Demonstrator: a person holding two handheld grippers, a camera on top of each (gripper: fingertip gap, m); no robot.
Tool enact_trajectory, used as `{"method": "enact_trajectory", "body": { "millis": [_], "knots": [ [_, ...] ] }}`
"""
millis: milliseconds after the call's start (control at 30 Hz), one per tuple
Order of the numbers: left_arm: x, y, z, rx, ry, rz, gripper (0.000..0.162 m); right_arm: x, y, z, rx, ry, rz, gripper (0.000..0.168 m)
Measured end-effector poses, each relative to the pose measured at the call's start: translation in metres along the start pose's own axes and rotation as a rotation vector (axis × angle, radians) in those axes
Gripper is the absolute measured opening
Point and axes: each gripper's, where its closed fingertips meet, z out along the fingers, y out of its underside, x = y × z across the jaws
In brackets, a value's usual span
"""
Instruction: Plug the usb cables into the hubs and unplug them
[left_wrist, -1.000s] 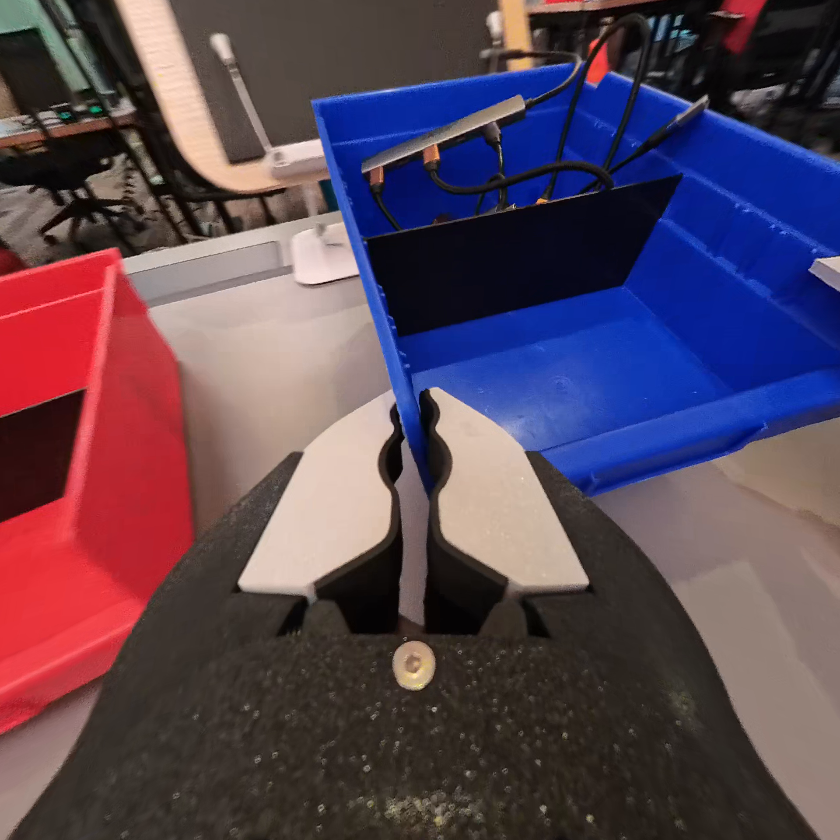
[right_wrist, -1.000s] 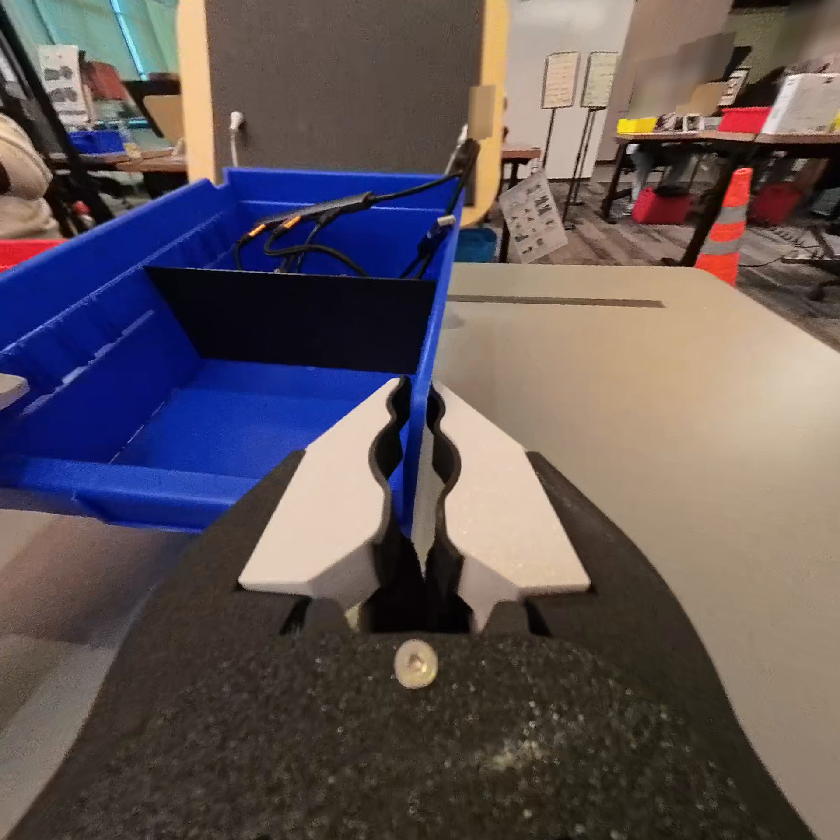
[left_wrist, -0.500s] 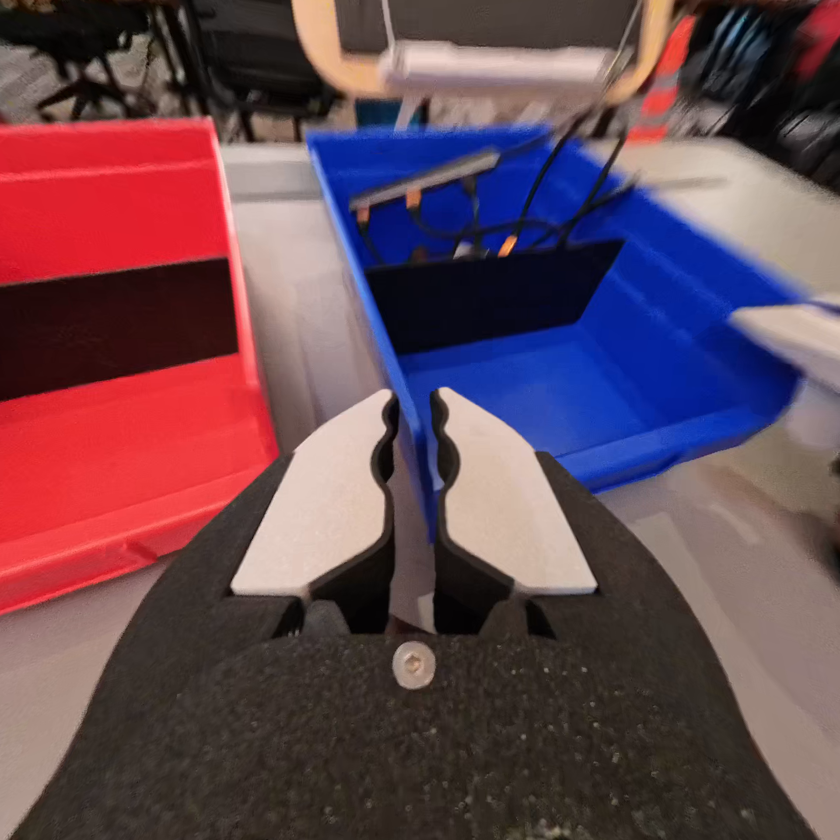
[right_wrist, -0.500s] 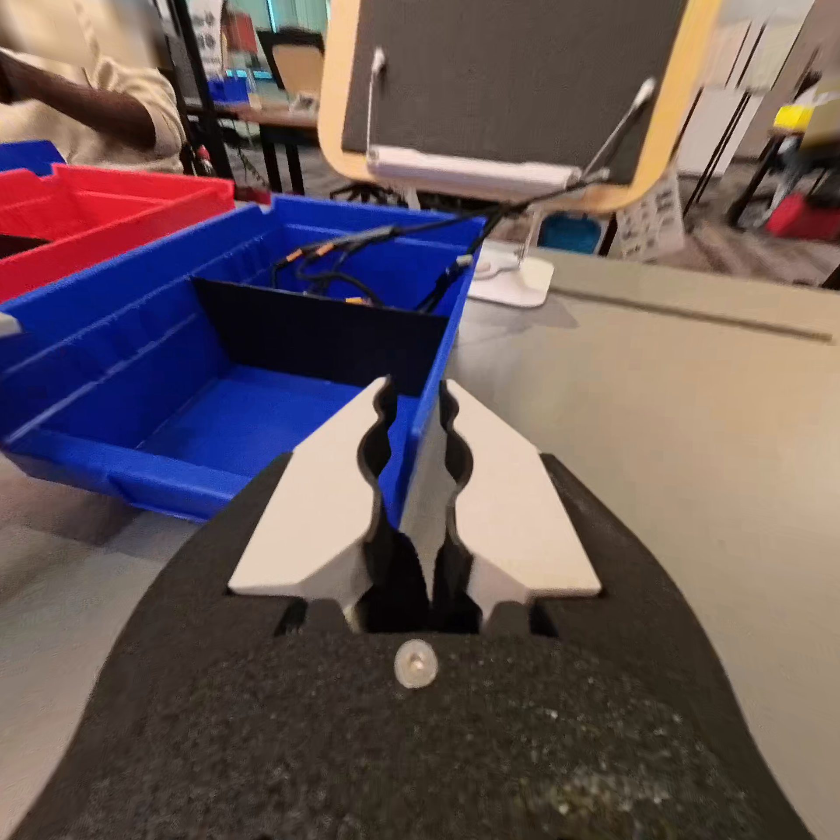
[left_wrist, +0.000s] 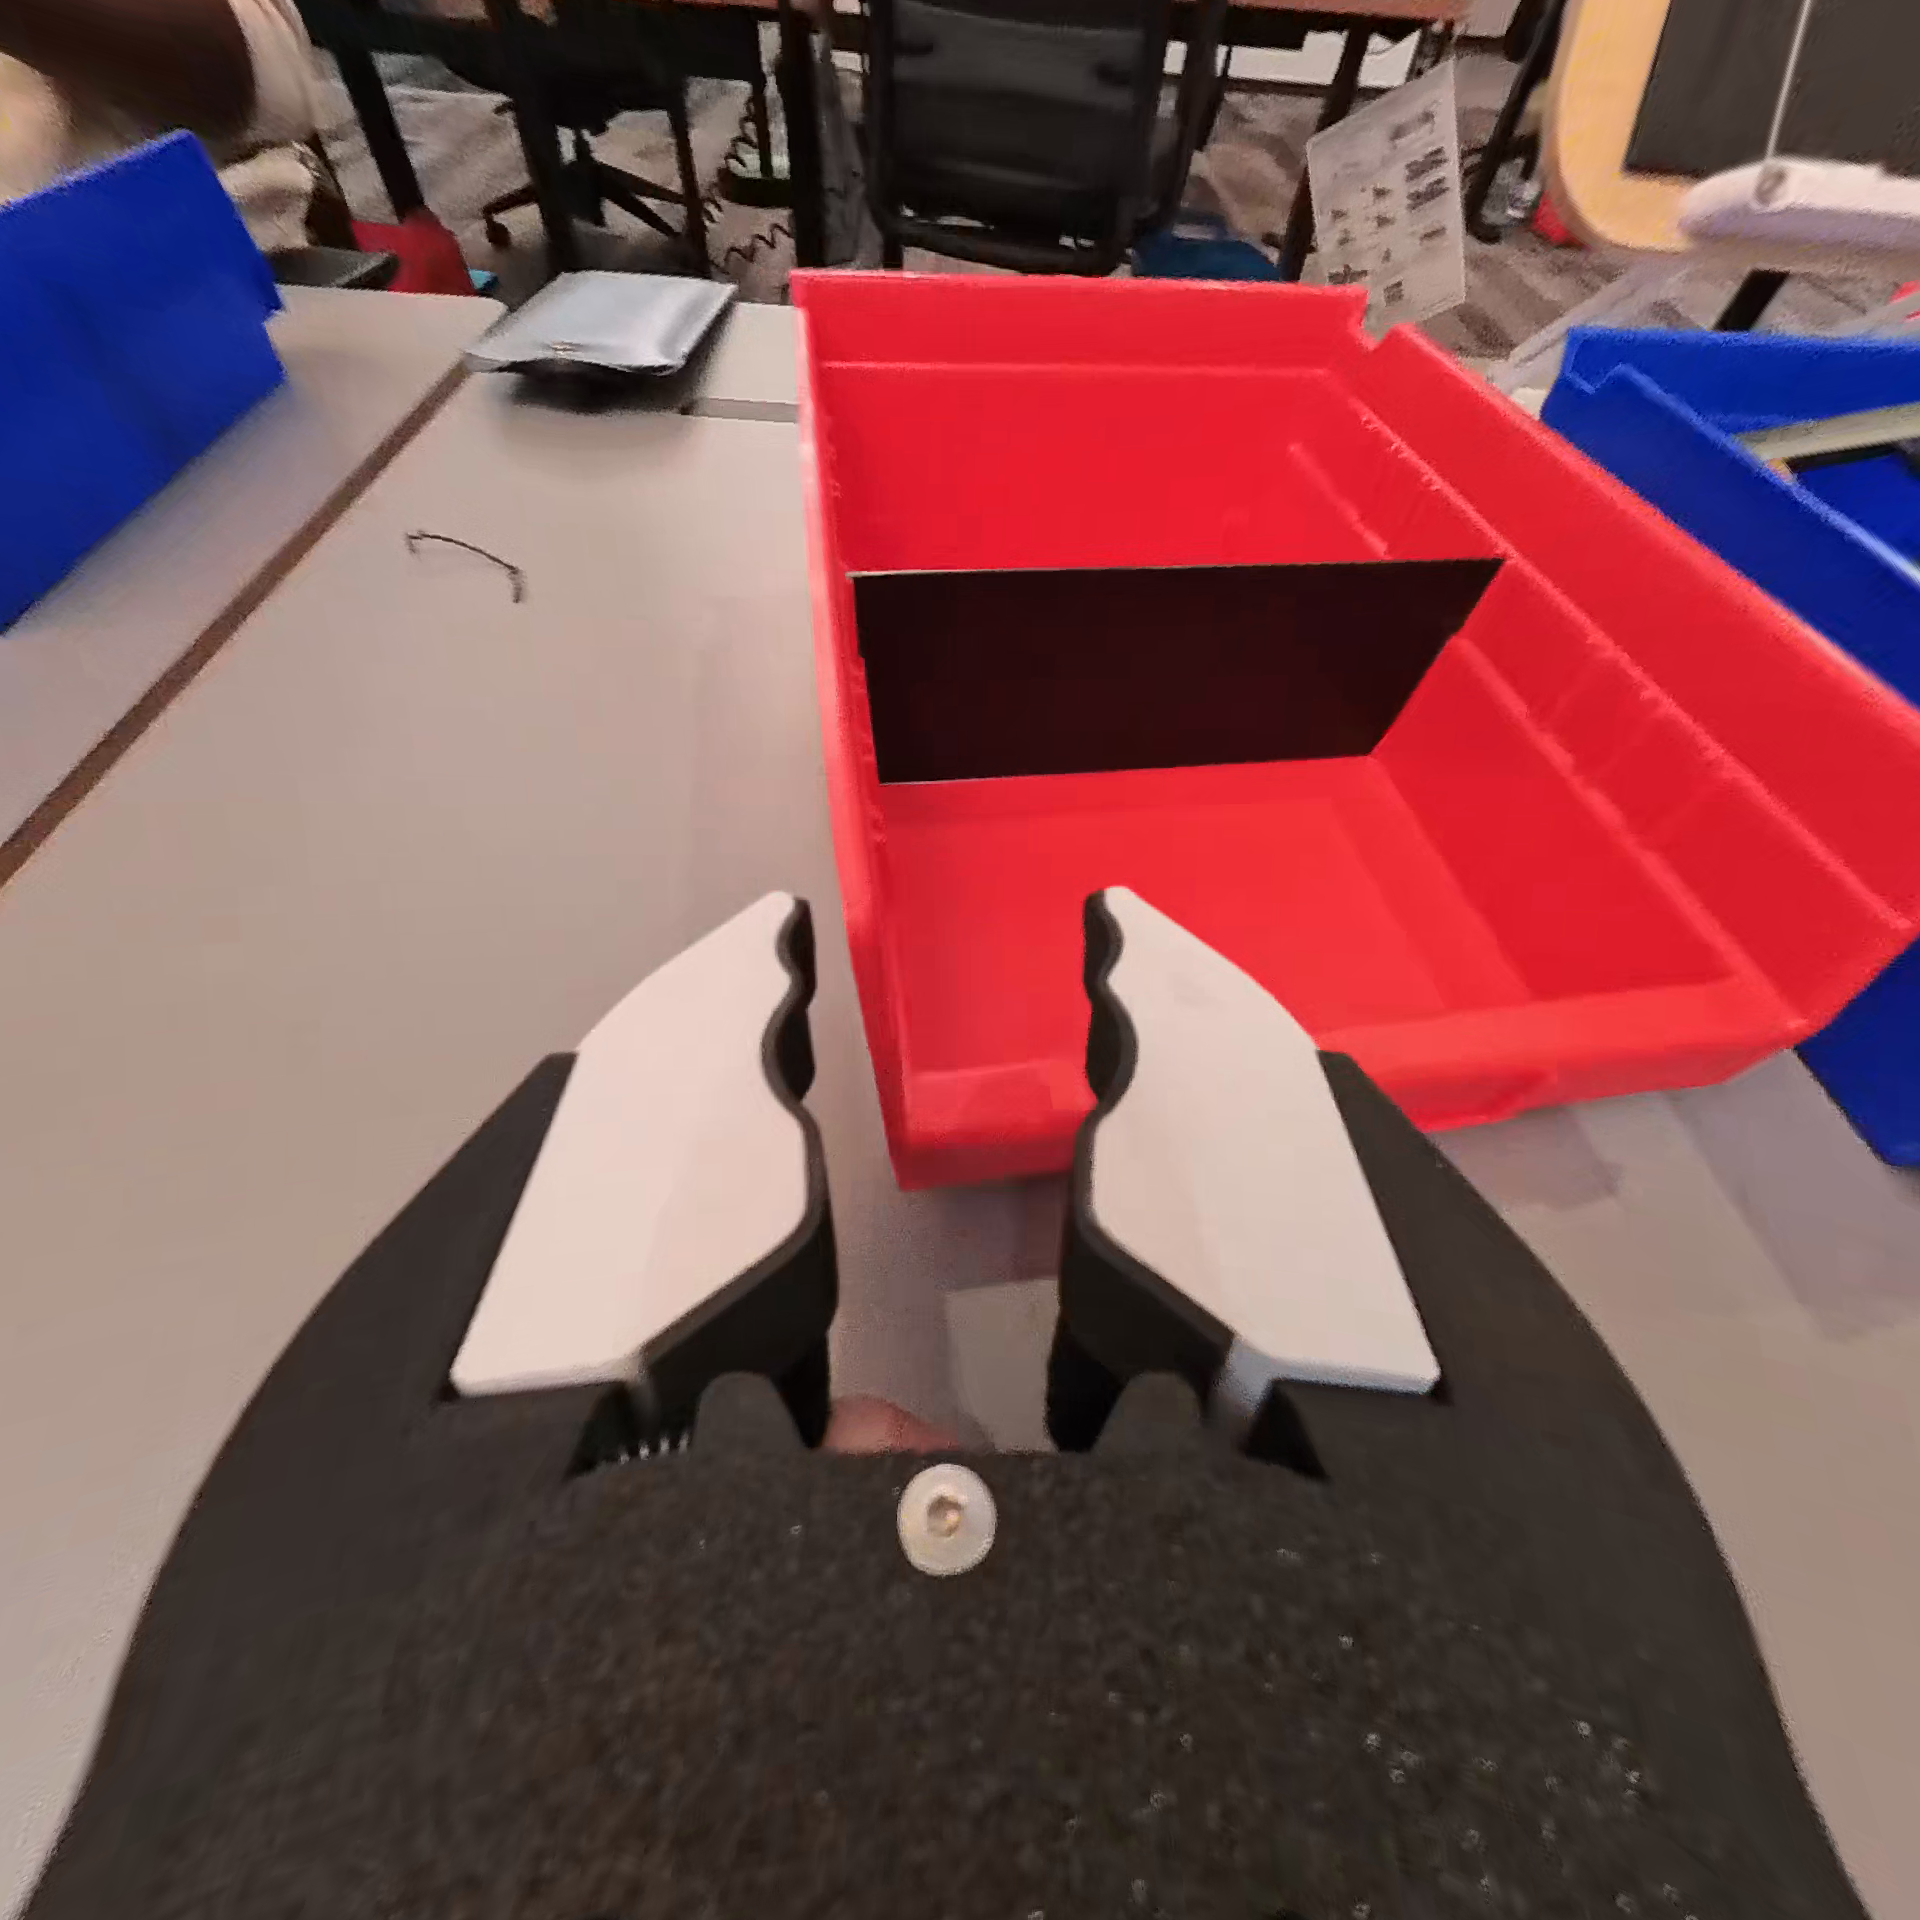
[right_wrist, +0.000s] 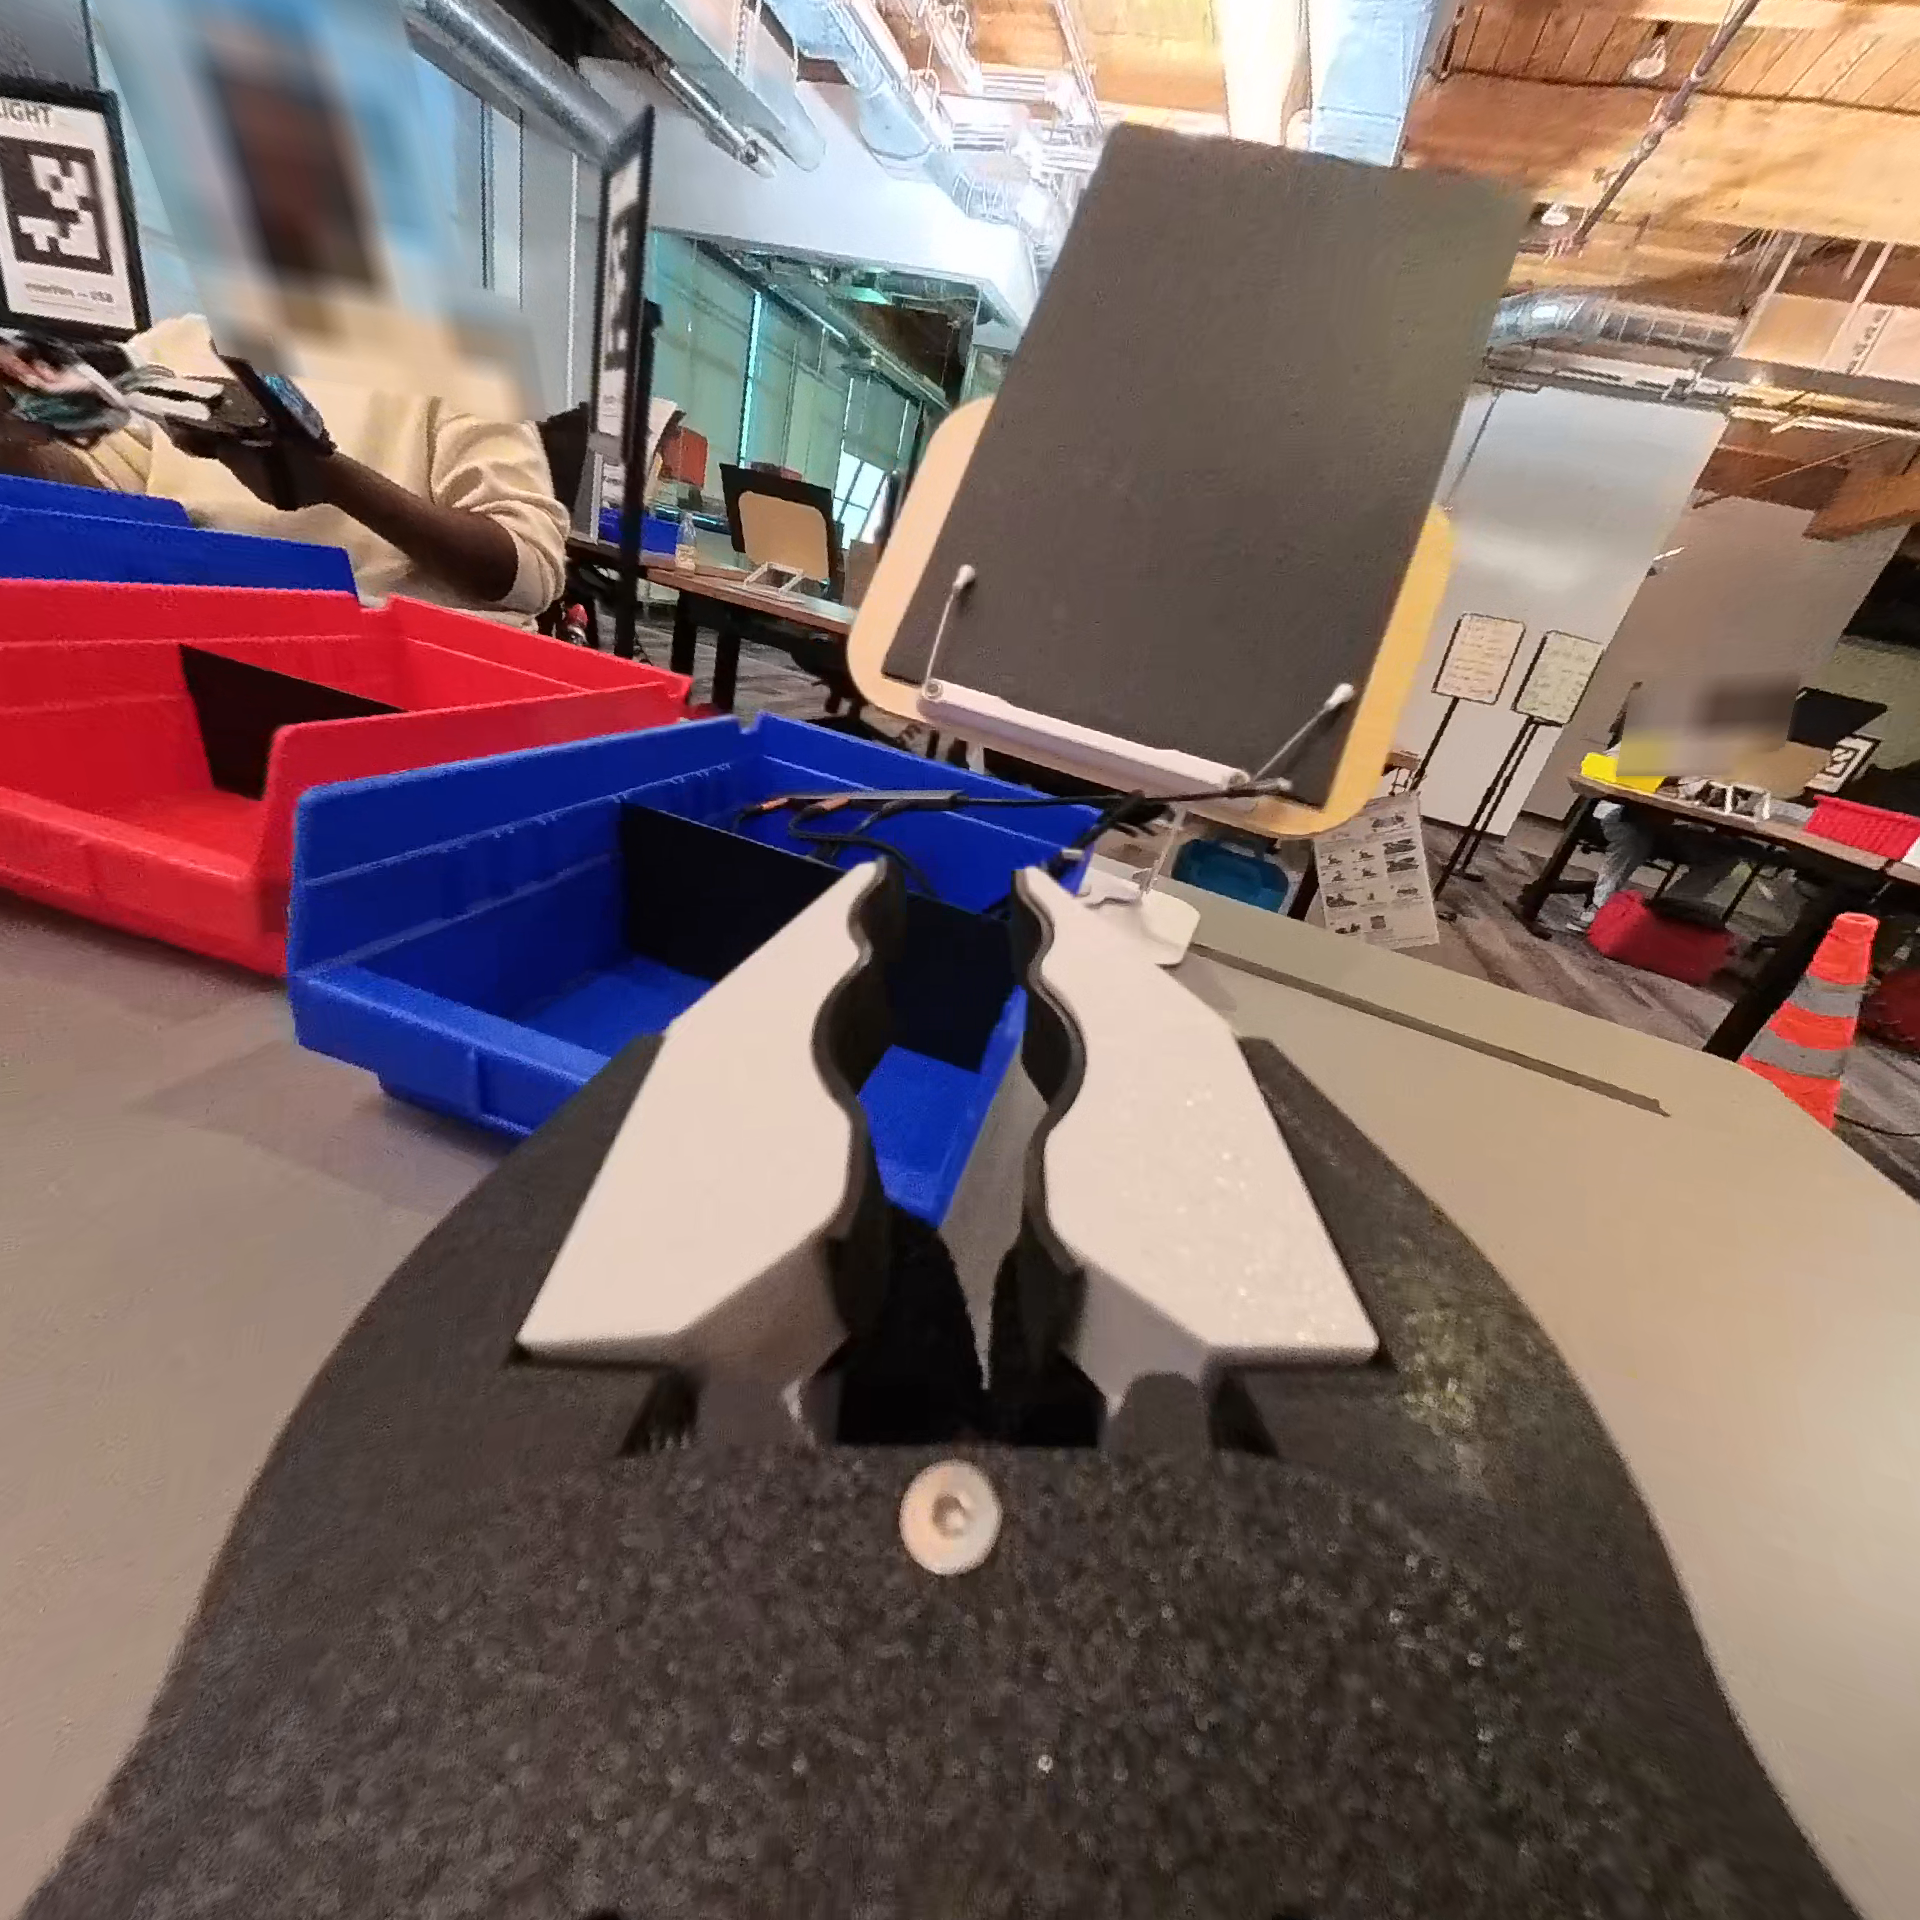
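Gaping left claw (left_wrist: 945, 935) | red bin (left_wrist: 1621, 665) | right claw (right_wrist: 951, 894) parted, blue bin (right_wrist: 416, 883)

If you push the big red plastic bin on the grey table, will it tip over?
Probably not: the red plastic bin looks wide, low and flat-bottomed. It seems empty besides its black divider, so it is likely light and would slide.

Left wrist view looks steeply down along its hand-held gripper (left_wrist: 945, 1049), close over the red bin (left_wrist: 1621, 686), right wrist view sits low and near-level behind the blue bin (right_wrist: 436, 894), both bins shared
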Motion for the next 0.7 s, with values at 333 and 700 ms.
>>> {"method": "enact_trajectory", "body": {
  "millis": [333,700],
  "knots": [
    [-0.015,0.025,0.008,-0.149,-0.067,0.068,0.003,-0.039,-0.043,-0.022,0.187,0.041,-0.127,0.014],
    [0.002,0.058,-0.07,-0.223,-0.177,0.082,0.004,-0.188,0.022,0.019,-0.29,-0.341,0.342,0.036]
  ]
}}
